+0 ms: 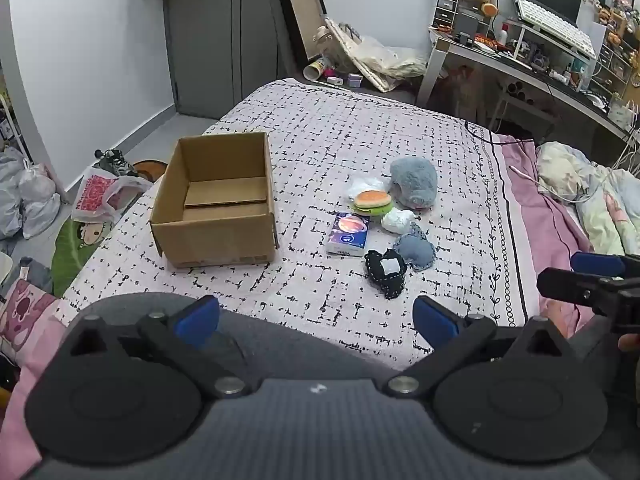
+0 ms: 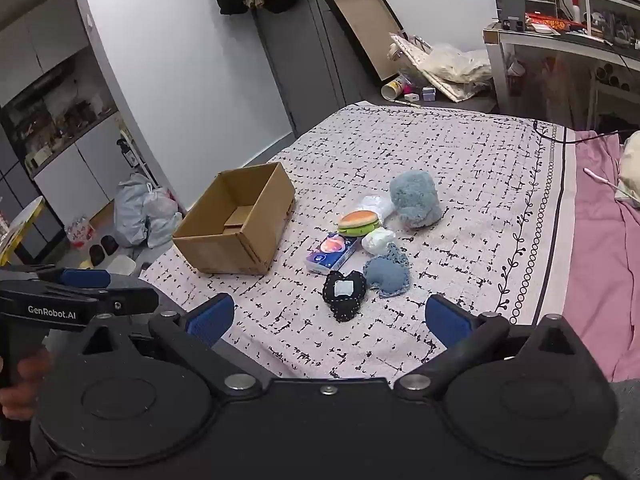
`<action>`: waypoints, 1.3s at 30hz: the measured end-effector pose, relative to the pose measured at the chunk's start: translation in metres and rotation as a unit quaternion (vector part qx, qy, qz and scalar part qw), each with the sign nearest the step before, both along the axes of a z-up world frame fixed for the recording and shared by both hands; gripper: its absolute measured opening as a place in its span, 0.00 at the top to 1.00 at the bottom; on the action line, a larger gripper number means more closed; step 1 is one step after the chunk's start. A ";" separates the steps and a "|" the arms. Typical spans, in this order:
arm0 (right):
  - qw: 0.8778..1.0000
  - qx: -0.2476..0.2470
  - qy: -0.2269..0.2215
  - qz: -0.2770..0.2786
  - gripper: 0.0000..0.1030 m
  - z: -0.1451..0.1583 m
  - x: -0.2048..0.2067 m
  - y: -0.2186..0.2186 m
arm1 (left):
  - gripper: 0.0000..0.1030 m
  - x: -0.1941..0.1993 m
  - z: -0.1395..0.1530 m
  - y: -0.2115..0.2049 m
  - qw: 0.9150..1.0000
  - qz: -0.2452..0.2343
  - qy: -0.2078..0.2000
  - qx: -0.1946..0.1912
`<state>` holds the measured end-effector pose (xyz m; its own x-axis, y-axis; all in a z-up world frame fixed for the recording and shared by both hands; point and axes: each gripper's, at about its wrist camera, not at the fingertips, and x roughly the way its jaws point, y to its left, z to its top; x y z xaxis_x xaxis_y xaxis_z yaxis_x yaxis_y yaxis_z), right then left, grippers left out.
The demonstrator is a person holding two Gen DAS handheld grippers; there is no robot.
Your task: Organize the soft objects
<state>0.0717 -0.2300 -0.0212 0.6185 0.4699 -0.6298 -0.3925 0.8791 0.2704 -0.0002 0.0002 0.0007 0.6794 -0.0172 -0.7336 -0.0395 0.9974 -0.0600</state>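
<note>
Bed [image 1: 320,128] with a white, black-dashed cover carries all task items. Landmark: an open cardboard box [image 1: 218,200], upright, nothing visible inside but its folded bottom flaps.

Soft objects lie in one loose cluster to the right of the box, apart from it:
- Tissue pack [image 1: 348,234], nearest the box, lying flat.
- Burger toy [image 1: 373,202], just beyond the pack, resting against a clear plastic bag [image 1: 366,185].
- Grey-blue plush [image 1: 414,184], farthest from the box, beside the burger toy.
- White bundle [image 1: 398,221], between the burger toy and the blue pouch [image 1: 415,249], touching the pouch.
- Black pouch [image 1: 386,270] with a pale square patch, on the near side of the cluster, touching the blue pouch.

Left claw [image 1: 316,322]: fingers spread wide, blue pads showing, nothing between them; held over the near edge of the bed, roughly midway between box and cluster, short of both.

Right claw [image 2: 328,318]: fingers spread wide, holding nothing; also at the near edge, in front of the black pouch and not touching it. In the left wrist view it shows only at the right border [image 1: 588,276], well to the right of the box.

Beyond the bed, past the box: grey wardrobe doors [image 1: 224,32]. At far right, a cluttered table [image 1: 500,56] with a keyboard [image 1: 556,26].
</note>
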 end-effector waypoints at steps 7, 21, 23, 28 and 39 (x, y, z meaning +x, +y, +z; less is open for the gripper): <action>1.000 0.015 -0.009 -0.004 0.00 0.001 -0.003 -0.004 | 0.01 0.000 0.000 -0.002 1.000 0.001 -0.006 -0.006; 1.000 0.010 -0.008 -0.008 0.00 0.000 0.000 -0.002 | 0.01 -0.005 0.007 -0.004 0.999 -0.023 -0.034 -0.015; 1.000 0.008 -0.008 -0.007 0.00 0.000 0.000 -0.002 | 0.01 -0.004 0.008 -0.004 0.999 -0.021 -0.034 -0.020; 1.000 0.011 -0.007 -0.007 0.00 0.000 0.000 -0.002 | 0.01 -0.005 0.009 -0.005 0.999 -0.022 -0.035 -0.020; 1.000 0.012 -0.008 -0.007 0.00 0.000 0.000 -0.002 | 0.01 -0.004 0.010 -0.007 0.999 -0.032 -0.034 -0.019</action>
